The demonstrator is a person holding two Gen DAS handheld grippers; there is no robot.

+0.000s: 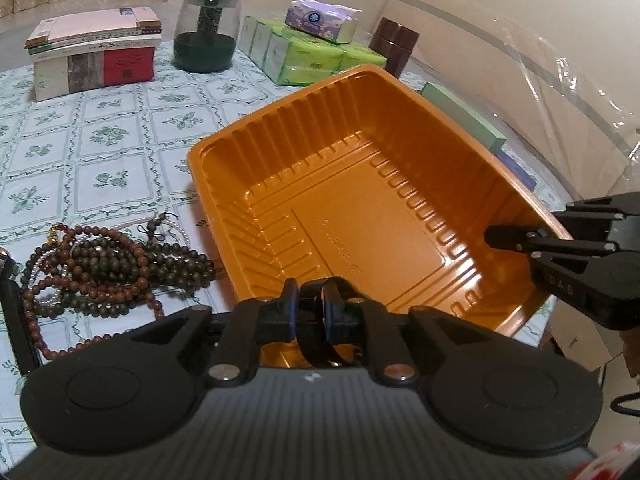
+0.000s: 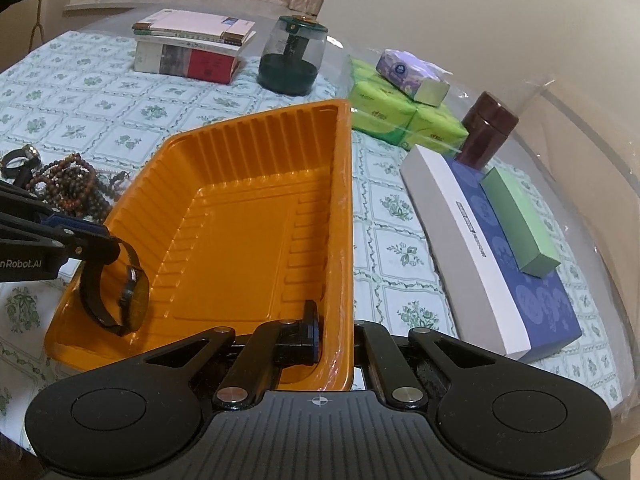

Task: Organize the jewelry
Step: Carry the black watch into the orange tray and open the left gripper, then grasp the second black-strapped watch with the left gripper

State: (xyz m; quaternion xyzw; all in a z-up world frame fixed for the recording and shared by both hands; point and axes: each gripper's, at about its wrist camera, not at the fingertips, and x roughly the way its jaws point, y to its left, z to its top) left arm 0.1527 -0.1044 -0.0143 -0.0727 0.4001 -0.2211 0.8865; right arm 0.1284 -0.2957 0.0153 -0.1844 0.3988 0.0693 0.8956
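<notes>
- left gripper (image 2: pixel 110 249) over the near-left corner of the orange tray (image 2: pixel 256 216), a black wristwatch (image 2: pixel 120 292) dangling by its strap between nearly closed pads.
- right gripper (image 2: pixel 336 328) is clamped tight on the tray's right wall.
- tangled bead necklaces (image 1: pixel 108 264) lie on the table (image 1: pixel 100 140), left of the tray.

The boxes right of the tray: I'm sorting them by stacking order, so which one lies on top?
The small green box, which rests on the blue patterned box. The white box lies beside them.
</notes>
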